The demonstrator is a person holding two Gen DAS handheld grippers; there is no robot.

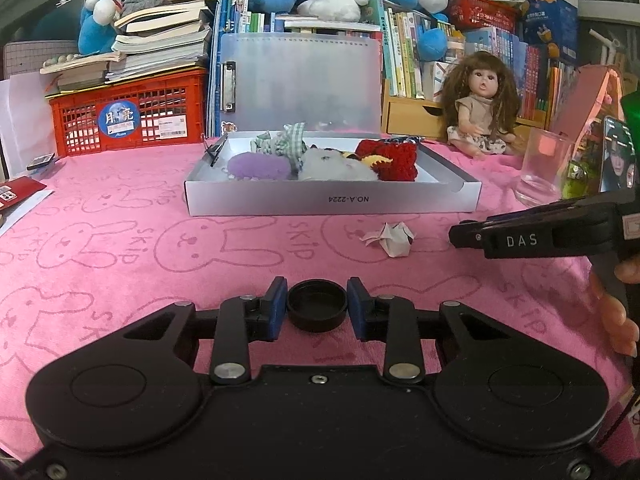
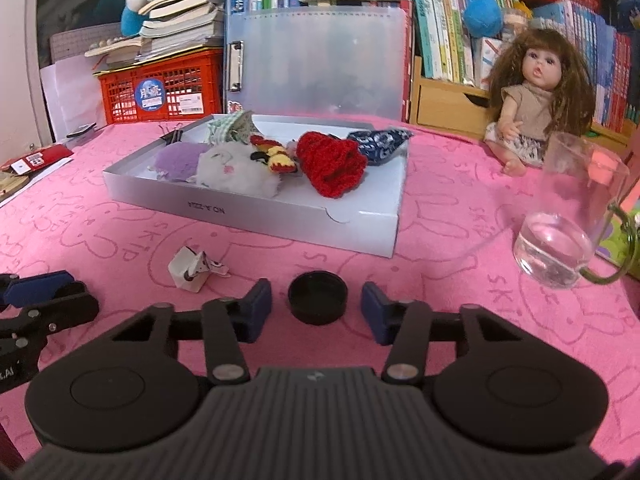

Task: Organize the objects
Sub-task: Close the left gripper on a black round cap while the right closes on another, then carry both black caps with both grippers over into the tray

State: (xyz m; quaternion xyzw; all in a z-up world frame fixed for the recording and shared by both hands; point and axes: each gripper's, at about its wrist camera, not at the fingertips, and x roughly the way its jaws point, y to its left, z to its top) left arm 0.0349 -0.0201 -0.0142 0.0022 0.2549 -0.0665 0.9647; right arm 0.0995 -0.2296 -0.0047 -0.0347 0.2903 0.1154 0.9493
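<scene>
In the left wrist view my left gripper (image 1: 317, 307) is shut on a small black round cap (image 1: 317, 312) that rests on the pink cloth; both blue pads (image 1: 276, 308) press its sides. In the right wrist view a black cap (image 2: 318, 300) lies between the fingers of my right gripper (image 2: 316, 312), with a gap on each side, so it stands open. Each gripper appears side-on in the other view: the right gripper (image 1: 460, 235) at the right, the left gripper (image 2: 82, 290) at the left. Beyond them stands a silver box tray (image 1: 332, 200) (image 2: 248, 216) holding plush and knitted toys.
A crumpled paper scrap (image 1: 390, 238) (image 2: 192, 270) lies on the pink cloth (image 1: 120, 248) between the grippers and the tray. A glass jug (image 2: 560, 232) (image 1: 540, 172) stands at the right, a doll (image 2: 536, 108) behind it. A red crate (image 1: 128, 116), books and plush toys line the back.
</scene>
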